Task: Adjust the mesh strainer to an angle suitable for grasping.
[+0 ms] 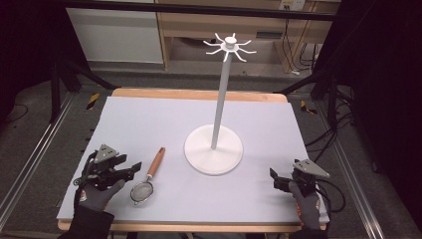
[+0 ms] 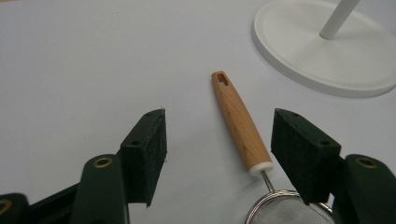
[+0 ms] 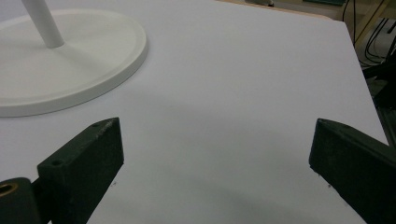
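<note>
A small strainer with a wooden handle and a round metal mesh bowl lies flat on the white table, left of centre. My left gripper sits just left of it, low over the table and open; in the left gripper view the handle lies between the spread jaws without touching either pad. A white hook stand with a round base rises at the table's middle. My right gripper rests open near the front right, with nothing between its jaws.
The stand's top carries several curved hooks, high above the table. Cables and black frame legs run along the floor right of the table. A wooden cabinet stands behind.
</note>
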Tool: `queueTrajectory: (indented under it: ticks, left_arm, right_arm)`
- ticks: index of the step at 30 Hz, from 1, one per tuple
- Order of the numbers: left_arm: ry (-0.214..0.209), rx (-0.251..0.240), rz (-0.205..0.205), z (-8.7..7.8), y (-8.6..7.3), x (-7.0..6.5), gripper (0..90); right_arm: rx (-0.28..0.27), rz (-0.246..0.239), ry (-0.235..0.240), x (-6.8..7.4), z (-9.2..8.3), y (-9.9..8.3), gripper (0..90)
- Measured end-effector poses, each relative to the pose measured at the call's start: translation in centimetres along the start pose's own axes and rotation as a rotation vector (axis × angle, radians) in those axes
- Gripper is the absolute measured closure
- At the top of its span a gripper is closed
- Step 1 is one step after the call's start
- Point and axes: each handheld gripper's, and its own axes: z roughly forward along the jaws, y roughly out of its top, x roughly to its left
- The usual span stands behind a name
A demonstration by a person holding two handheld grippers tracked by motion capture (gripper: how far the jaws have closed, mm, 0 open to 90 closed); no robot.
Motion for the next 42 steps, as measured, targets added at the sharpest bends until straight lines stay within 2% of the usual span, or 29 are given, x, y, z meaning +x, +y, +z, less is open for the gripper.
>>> queueTrajectory:
  ticks: [12,17,24,30,34,42]
  left_arm:
    - [-0.008,0.003,0.022,0.5,1.6,-0.4,33.8]
    - [-0.008,0.029,0.044,1.2,2.4,-0.7,33.7]
    - [-0.014,0.055,0.049,2.2,2.9,-1.1,33.7]
    - [-0.007,0.103,0.082,3.2,3.2,-1.7,34.4]
    - [-0.002,0.123,0.085,3.8,3.3,-1.8,34.6]
    - [0.004,0.207,0.123,5.9,3.2,-2.4,35.9]
  right_arm:
    - [0.001,-0.008,0.027,0.3,0.3,-0.2,3.4]
    - [0.001,-0.014,0.031,0.3,0.4,-0.3,3.4]
    - [0.0,-0.004,0.033,0.2,0.3,-0.2,3.4]
    - [0.003,-0.002,0.031,0.2,0.3,-0.2,3.4]
    - [0.01,-0.008,0.03,0.2,0.3,-0.2,3.4]
    - [0.02,-0.015,0.031,0.2,0.4,-0.2,3.4]
